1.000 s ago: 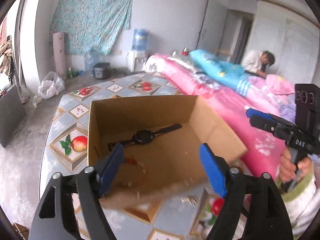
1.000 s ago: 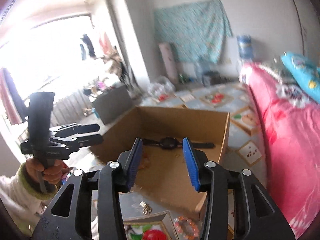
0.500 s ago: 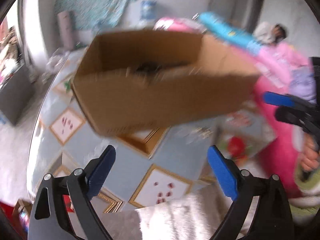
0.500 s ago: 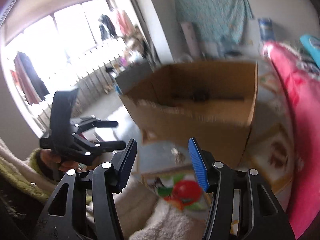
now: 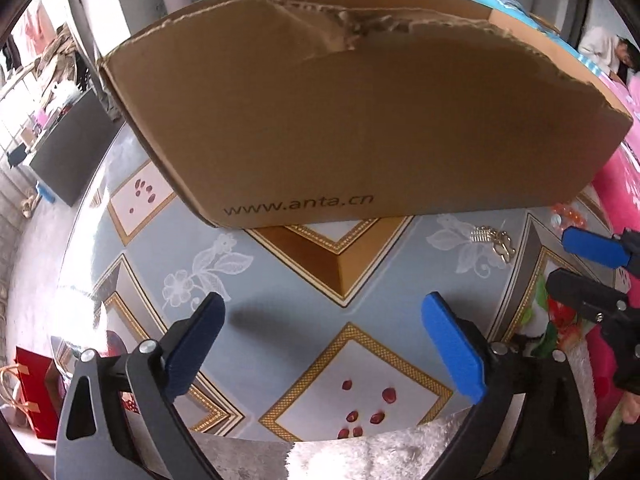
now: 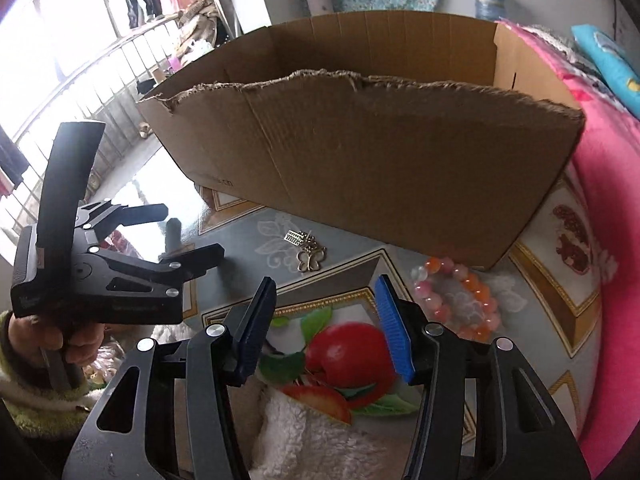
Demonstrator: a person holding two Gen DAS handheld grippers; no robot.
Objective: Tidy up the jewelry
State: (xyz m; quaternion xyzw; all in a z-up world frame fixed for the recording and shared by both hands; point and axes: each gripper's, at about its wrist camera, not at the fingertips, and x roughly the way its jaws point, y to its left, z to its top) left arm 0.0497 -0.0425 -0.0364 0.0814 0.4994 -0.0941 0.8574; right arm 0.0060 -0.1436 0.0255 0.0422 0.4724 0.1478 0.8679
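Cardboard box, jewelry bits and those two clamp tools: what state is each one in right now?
Cardboard box: open-topped, upright on the table, near rim torn.
Bead bracelet: lying flat on the table beside the box, untouched.
Butterfly pendant: loose on the table, untouched.
Left gripper: jaws opening, nothing between them.
Right gripper: jaws closing, nothing gripped.

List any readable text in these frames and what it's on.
"www.anta.cn": printed on the near wall of the cardboard box.
Small dark print low on the same box in the right wrist view: too small to read.
Pale marking on the left gripper body: unreadable.
Nothing else legible.
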